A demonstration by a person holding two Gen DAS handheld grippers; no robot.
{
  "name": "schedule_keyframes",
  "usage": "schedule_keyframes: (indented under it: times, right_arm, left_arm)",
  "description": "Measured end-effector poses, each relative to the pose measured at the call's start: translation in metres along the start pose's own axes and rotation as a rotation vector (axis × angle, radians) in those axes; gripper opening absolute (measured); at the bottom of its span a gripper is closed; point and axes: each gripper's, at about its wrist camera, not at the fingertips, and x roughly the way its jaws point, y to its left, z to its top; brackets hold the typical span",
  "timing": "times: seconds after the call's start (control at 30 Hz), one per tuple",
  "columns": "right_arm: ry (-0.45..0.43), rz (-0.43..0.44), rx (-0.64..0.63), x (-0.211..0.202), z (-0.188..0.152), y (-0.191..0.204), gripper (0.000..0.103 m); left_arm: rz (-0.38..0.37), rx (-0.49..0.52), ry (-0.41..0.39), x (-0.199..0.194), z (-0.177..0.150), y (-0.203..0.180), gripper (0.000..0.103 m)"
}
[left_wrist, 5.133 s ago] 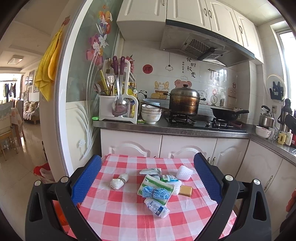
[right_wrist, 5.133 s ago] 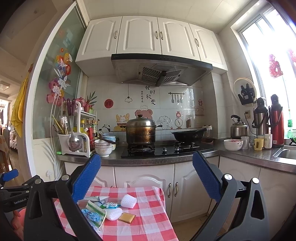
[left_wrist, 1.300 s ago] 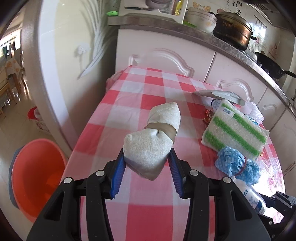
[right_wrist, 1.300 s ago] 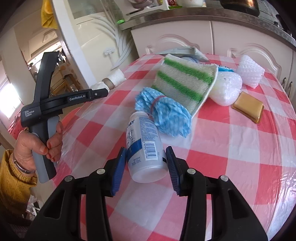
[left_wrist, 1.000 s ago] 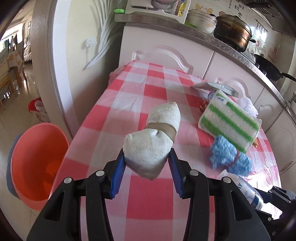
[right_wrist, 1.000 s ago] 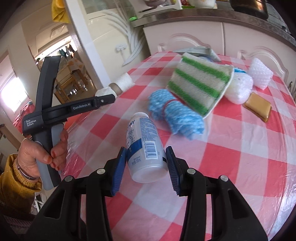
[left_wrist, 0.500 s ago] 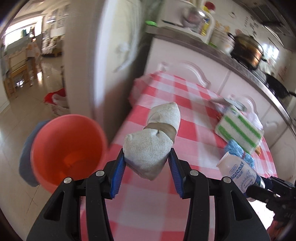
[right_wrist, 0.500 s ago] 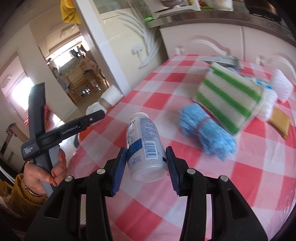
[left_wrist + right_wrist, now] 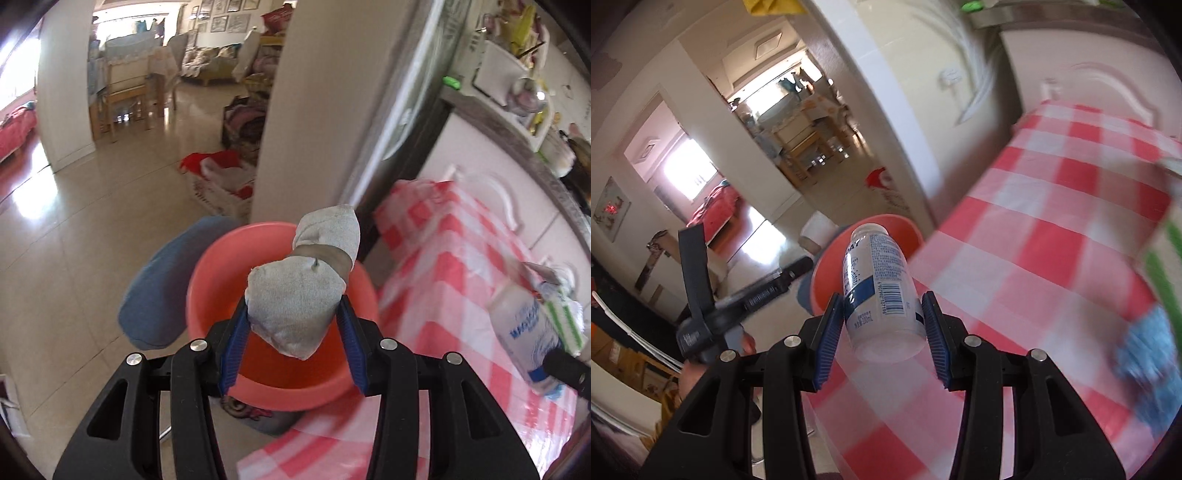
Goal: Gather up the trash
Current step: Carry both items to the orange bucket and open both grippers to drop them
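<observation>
Left tongs (image 9: 293, 345) clamp a grey cloth bundle (image 9: 301, 286); right tongs (image 9: 882, 330) clamp a bottle (image 9: 881, 288) (barcode label, letters "DAY").

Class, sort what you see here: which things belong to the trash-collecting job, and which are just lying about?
Part of the job:
- left tongs holding grey cloth bundle
- right tongs holding white bottle
- orange basin

Lying about:
- checked tablecloth
- blue cushion
- wooden chair

bucket (image 9: 207, 295) — coral | bundle (image 9: 295, 306) — grey | tablecloth (image 9: 1052, 240) — red-white check
</observation>
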Motion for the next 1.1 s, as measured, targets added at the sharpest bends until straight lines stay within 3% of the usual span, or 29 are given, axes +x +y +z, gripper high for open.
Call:
schedule_keyframes:
  times: [0.43,0.47,0.53,0.57,0.6,0.77,0.83,1.1]
  right_arm:
    - [0.128,0.042,-0.004,0.099,0.034,0.016,0.046]
    - [0.133,0.044,0.0,0.103,0.034,0.015,0.046]
    - [0.139,0.044,0.024,0.107,0.034,0.011,0.054]
    - [0.139,0.041,0.032,0.108,0.036,0.01,0.061]
    - [0.132,0.033,0.035,0.107,0.035,0.01,0.066]
    - [0.054,0.025,0.072,0.076,0.029,0.0,0.071]
    - [-0.006,0.009,0.067,0.057,0.024,-0.002,0.08]
    - [-0.209,-0.015,0.04,-0.014,-0.007,-0.017,0.094]
  left_arm:
    - [0.07,0.022,0.099,0.053,-0.005,0.008,0.052]
    - [0.085,0.032,0.103,0.056,-0.005,0.008,0.055]
    - [0.109,0.042,0.098,0.059,-0.006,0.007,0.073]
    - [0.118,0.042,0.088,0.059,-0.007,0.009,0.076]
    - [0.127,0.045,0.071,0.056,-0.007,0.01,0.08]
    - [0.128,0.045,0.035,0.044,-0.007,0.017,0.089]
    - [0.103,0.019,0.013,0.034,-0.006,0.021,0.089]
    - [-0.051,-0.041,-0.092,-0.012,-0.011,0.01,0.09]
